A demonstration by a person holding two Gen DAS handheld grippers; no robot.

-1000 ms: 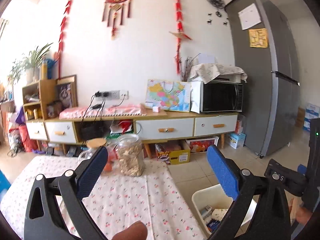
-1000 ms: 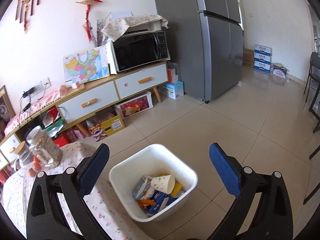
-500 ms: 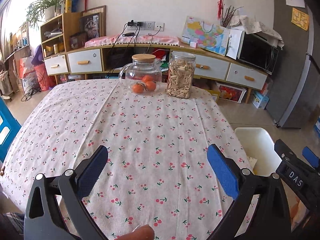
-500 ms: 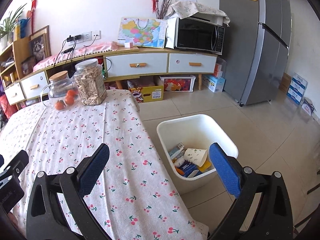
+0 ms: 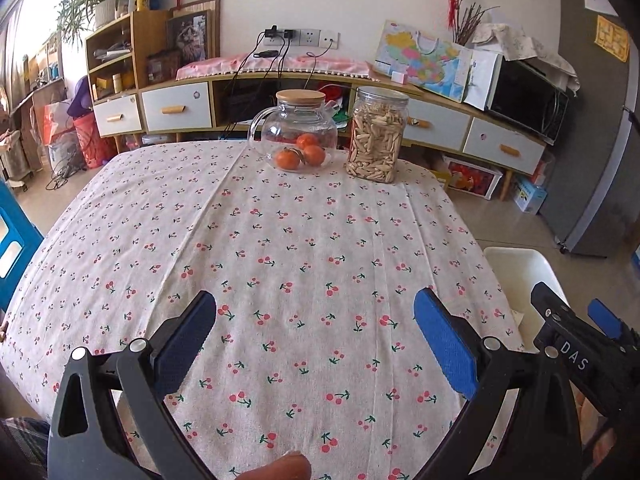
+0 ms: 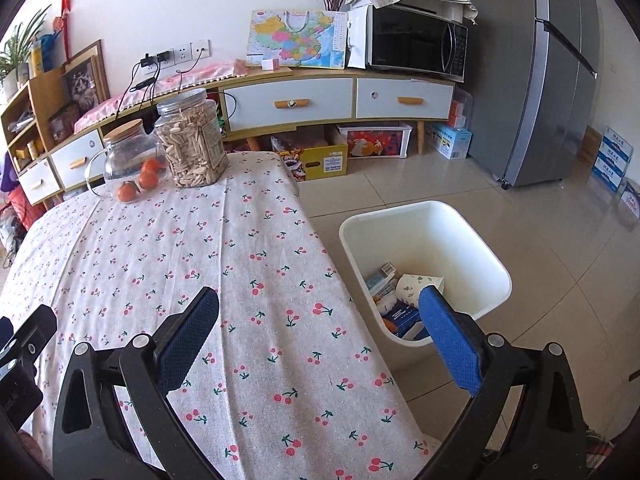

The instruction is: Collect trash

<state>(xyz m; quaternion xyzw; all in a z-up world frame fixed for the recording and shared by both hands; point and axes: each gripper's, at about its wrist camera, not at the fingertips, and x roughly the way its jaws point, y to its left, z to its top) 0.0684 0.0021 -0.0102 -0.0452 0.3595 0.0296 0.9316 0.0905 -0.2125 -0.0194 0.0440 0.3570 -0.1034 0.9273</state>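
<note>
Below both tools, bare cherry-print desk (image 5: 320, 248). Left tool (image 5: 316, 336) and right tool (image 6: 320, 328) spread wide, grasping nothing. Right of the right tool, on the floor: white bin (image 6: 472, 240) holding trash (image 6: 400, 292). Far ahead: teapot (image 5: 298, 136), jar (image 5: 376, 136).

Left gripper (image 5: 316, 332), jaws spread wide, blue pads (image 5: 444, 344) empty, held over table w/ cherry-print tablecloth (image 5: 304, 248). Far table edge: glass teapot (image 5: 296, 134) w/ wooden lid, orange fruits inside; just beside it, to its right, clear jar (image 5: 376, 136) of pale seeds, upright. Right of table, on floor: white trash bin (image 5: 520, 276), partly hidden by right gripper (image 5: 580, 344) at frame edge; its jaw state not readable here. Background: long low cabinet (image 5: 176, 110) w/ white drawers, microwave (image 5: 528, 100), map board (image 5: 424, 58), wall sockets w/ cables, grey fridge (image 5: 600, 120), shelf unit w/ plants upper left. Fingertip (image 5: 280, 470) at bottom edge.
</note>
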